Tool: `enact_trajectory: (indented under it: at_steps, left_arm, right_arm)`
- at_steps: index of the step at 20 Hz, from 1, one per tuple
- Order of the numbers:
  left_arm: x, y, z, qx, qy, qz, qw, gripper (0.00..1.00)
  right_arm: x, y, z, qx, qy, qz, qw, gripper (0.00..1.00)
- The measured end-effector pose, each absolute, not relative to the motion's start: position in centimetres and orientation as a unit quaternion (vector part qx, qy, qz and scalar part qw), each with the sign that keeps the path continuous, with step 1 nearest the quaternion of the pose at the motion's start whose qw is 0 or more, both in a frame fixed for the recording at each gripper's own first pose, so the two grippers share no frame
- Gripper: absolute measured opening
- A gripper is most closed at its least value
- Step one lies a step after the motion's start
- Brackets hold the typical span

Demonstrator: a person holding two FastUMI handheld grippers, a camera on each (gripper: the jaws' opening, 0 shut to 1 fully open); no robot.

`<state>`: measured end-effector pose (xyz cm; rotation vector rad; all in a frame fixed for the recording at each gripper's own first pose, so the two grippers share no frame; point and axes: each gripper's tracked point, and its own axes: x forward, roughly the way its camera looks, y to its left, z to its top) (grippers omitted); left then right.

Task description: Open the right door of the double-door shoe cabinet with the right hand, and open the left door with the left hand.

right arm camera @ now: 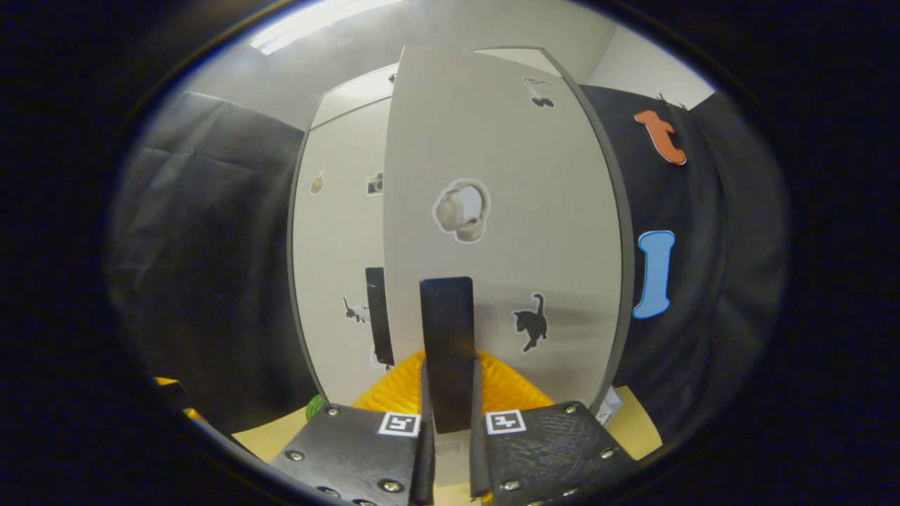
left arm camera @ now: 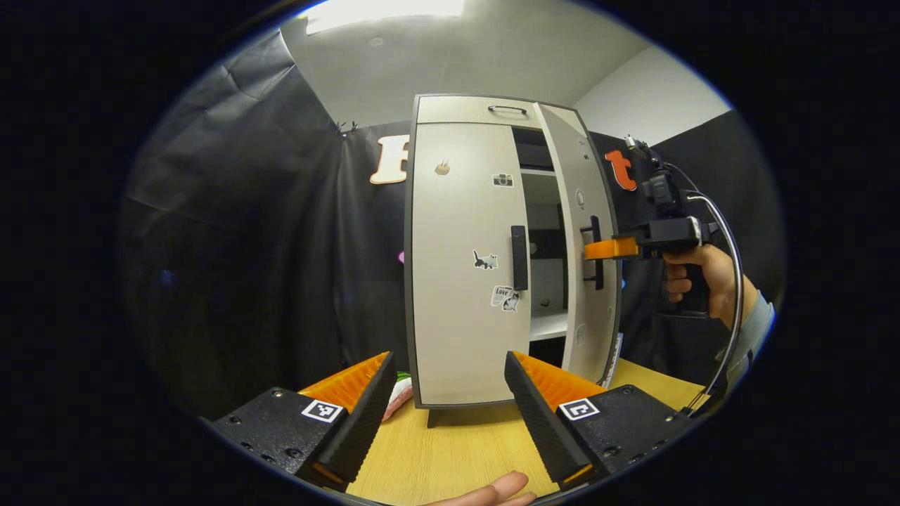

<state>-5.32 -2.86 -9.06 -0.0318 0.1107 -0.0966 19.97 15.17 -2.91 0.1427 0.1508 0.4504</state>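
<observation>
While the right gripper (right arm camera: 448, 393) clamps both fingers on the right door's handle (right arm camera: 447, 344), the right door (left arm camera: 580, 239) stands partly swung out from the shoe cabinet (left arm camera: 485, 109) on the surface (left arm camera: 450, 450). The left gripper (left arm camera: 446, 393) hangs spread wide, well short of the closed left door (left arm camera: 464, 281) and its handle (left arm camera: 519, 257).

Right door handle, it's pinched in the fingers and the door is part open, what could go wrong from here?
1. The right gripper pinches only the slim right door handle; pulling off the door's arc might make it slip.
2. The left door is shut and the open left gripper hangs short of its handle; the shoe cabinet could shift.
</observation>
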Motion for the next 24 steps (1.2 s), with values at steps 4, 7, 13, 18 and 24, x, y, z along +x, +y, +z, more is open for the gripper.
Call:
enact_trajectory:
  at_steps: [4, 7, 13, 18, 24]
  left_arm:
    - [-5.3, -3.6, -9.5, -0.025, 0.064, -0.054, 0.996, 0.96]
    - [-5.4, -4.6, -9.5, -0.030, 0.067, -0.064, 0.995, 0.96]
    - [-5.7, -6.6, -9.9, -0.026, 0.067, -0.082, 0.994, 0.96]
    - [-5.8, -7.2, -10.2, -0.021, 0.069, -0.086, 0.994, 0.96]
    - [-5.6, -7.4, -10.7, -0.029, 0.072, -0.087, 0.993, 0.96]
  right_arm:
    - [19.5, 14.1, -2.8, 0.082, 0.078, 0.237, 0.965, 0.20]
    - [19.2, 13.2, -2.7, 0.079, 0.074, 0.235, 0.966, 0.20]
    - [19.0, 11.9, -2.7, 0.073, 0.070, 0.222, 0.970, 0.19]
    - [19.0, 11.0, -2.6, 0.072, 0.067, 0.210, 0.973, 0.19]
    - [19.0, 9.5, -2.7, 0.068, 0.070, 0.190, 0.977, 0.18]
